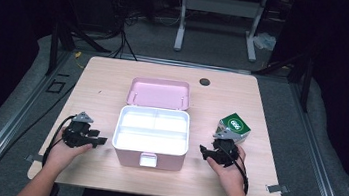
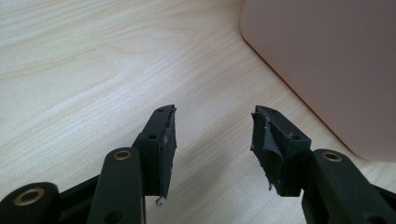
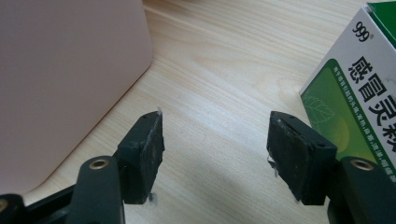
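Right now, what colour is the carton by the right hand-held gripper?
Green and white carton, with "999" printed on it; clearest in the right gripper view.

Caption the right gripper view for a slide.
Open hand-held gripper above the table, between pink box and green-and-white medicine carton.

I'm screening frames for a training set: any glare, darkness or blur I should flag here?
High view: the pink box has its white inside blown out, its dividers barely readable; surroundings beyond the table are very dark. Left gripper view: even light, wood grain sharp. Right gripper view: green-and-white carton print crisp, cropped at the frame edge.
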Demonstrator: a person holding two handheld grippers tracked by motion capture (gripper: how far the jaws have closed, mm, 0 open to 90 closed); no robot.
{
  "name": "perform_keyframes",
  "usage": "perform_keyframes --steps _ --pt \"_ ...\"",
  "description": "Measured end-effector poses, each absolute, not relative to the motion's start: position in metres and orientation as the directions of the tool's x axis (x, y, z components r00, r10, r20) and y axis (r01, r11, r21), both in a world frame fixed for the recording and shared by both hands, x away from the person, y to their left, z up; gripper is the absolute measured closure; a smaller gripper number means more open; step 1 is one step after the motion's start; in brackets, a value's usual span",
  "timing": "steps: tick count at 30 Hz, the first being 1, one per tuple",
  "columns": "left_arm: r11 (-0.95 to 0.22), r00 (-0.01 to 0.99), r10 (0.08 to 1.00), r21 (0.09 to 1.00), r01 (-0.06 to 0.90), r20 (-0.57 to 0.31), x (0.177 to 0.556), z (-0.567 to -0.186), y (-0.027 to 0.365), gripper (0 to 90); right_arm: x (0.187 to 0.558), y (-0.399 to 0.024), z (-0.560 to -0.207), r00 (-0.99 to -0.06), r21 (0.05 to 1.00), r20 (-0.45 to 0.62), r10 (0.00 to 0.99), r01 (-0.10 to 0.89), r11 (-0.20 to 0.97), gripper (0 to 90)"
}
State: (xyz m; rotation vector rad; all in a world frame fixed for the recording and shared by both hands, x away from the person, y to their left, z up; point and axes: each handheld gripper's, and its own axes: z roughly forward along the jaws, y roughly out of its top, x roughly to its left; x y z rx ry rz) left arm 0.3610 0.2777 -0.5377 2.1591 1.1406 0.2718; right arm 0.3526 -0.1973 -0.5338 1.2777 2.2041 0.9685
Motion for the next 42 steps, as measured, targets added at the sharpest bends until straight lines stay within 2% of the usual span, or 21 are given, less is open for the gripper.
perform_keyframes --steps 10,16,21,25,31,32,42 --pt "-0.376 0.601 0.783 0.648 0.662 -0.159 0.364 -0.53 0.275 49.8 0.353 -0.198 -0.535 -0.503 0.728 0.005 0.864 0.595 0.341 36.2" --pt "-0.334 0.593 0.78 0.668 0.665 -0.2 0.37 -0.505 0.276 52.0 0.353 -0.198 -0.534 -0.519 0.728 0.012 0.854 0.59 0.348 37.4" --pt "-0.35 0.6 0.781 0.674 0.651 -0.174 0.375 -0.487 0.274 52.1 0.352 -0.197 -0.534 -0.521 0.73 0.007 0.854 0.586 0.352 37.5" --pt "-0.406 0.641 0.758 0.68 0.611 -0.124 0.378 -0.461 0.268 52.9 0.352 -0.198 -0.533 -0.522 0.732 0.014 0.853 0.586 0.347 37.5" --pt "-0.473 0.706 0.702 0.681 0.559 -0.093 0.381 -0.439 0.257 56.5 0.352 -0.198 -0.534 -0.513 0.727 0.014 0.858 0.594 0.343 37.6" --pt "-0.49 0.723 0.685 0.68 0.545 -0.087 0.382 -0.436 0.255 60.6 0.352 -0.198 -0.534 -0.512 0.728 0.015 0.859 0.594 0.342 37.5" --pt "-0.665 0.854 0.519 0.614 0.426 -0.031 0.391 -0.394 0.235 67.8 0.352 -0.197 -0.534 -0.514 0.725 0.016 0.858 0.597 0.344 37.6"
